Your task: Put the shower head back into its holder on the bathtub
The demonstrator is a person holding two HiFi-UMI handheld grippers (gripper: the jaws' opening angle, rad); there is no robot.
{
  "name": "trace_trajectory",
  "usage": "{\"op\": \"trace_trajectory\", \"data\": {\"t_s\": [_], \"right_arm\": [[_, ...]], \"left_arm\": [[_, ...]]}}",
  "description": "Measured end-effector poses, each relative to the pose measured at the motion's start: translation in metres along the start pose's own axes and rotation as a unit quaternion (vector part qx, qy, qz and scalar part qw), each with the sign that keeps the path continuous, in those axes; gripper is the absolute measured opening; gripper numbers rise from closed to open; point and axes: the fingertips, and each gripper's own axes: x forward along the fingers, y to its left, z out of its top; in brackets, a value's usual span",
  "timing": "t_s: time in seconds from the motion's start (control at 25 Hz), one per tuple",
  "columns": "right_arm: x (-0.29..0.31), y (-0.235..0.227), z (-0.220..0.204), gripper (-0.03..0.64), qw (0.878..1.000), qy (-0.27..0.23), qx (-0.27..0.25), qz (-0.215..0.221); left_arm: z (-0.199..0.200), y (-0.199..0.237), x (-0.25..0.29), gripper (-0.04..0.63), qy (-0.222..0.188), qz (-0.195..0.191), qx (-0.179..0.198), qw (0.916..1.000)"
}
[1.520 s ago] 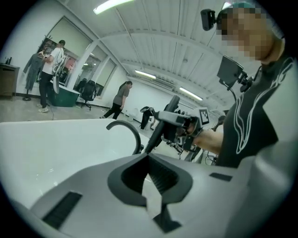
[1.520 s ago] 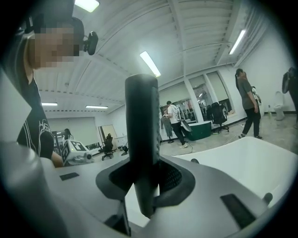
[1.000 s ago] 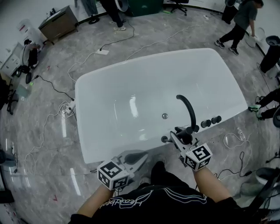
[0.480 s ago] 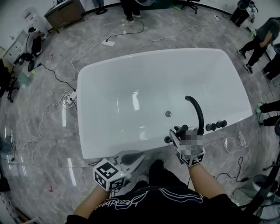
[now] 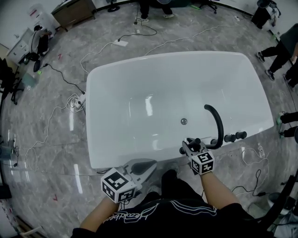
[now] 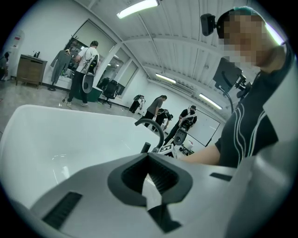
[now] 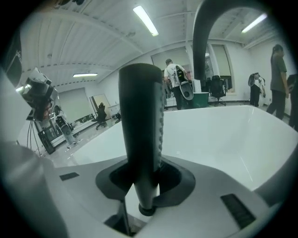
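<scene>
The shower head (image 7: pixel 139 139) is a black wand standing upright between my right gripper's (image 7: pixel 144 179) jaws, which are shut on it. Its lower end meets a small black ring (image 7: pixel 146 210) at the white bathtub's (image 7: pixel 223 135) rim; whether it sits in the ring I cannot tell. In the head view my right gripper (image 5: pixel 190 145) holds the wand (image 5: pixel 192 141) at the tub's near rim (image 5: pixel 139 157), just left of the curved black faucet (image 5: pixel 215 122). My left gripper (image 5: pixel 150 164) hangs shut and empty in front of the tub's near edge; its closed jaws (image 6: pixel 150 179) fill the left gripper view.
Two black knobs (image 5: pixel 235 136) sit on the rim right of the faucet. Cables (image 5: pixel 60 116) trail over the marble floor left of the tub. People (image 5: pixel 284 51) stand at the far right, a cabinet (image 5: pixel 77 11) at the far left.
My right gripper has come down with the shower head towards the tub's rim beside the faucet. The left gripper has shifted only slightly.
</scene>
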Motion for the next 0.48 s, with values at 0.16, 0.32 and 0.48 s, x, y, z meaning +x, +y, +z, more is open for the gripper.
{"op": "trace_trajectory", "data": {"t_s": [0.16, 0.32, 0.48], "right_arm": [[0.005, -0.001, -0.017, 0.112, 1.000, 0.024, -0.010, 0.002], [0.008, 0.004, -0.027, 0.112, 0.999, 0.041, -0.028, 0.006], [0.011, 0.012, -0.029, 0.112, 0.997, 0.047, -0.052, 0.007]], "left_arm": [[0.004, 0.003, 0.005, 0.005, -0.003, 0.002, -0.007, 1.0000], [0.006, 0.006, 0.007, 0.005, -0.007, 0.003, -0.018, 0.9998], [0.003, 0.005, 0.008, 0.005, -0.005, -0.001, -0.019, 0.9998]]}}
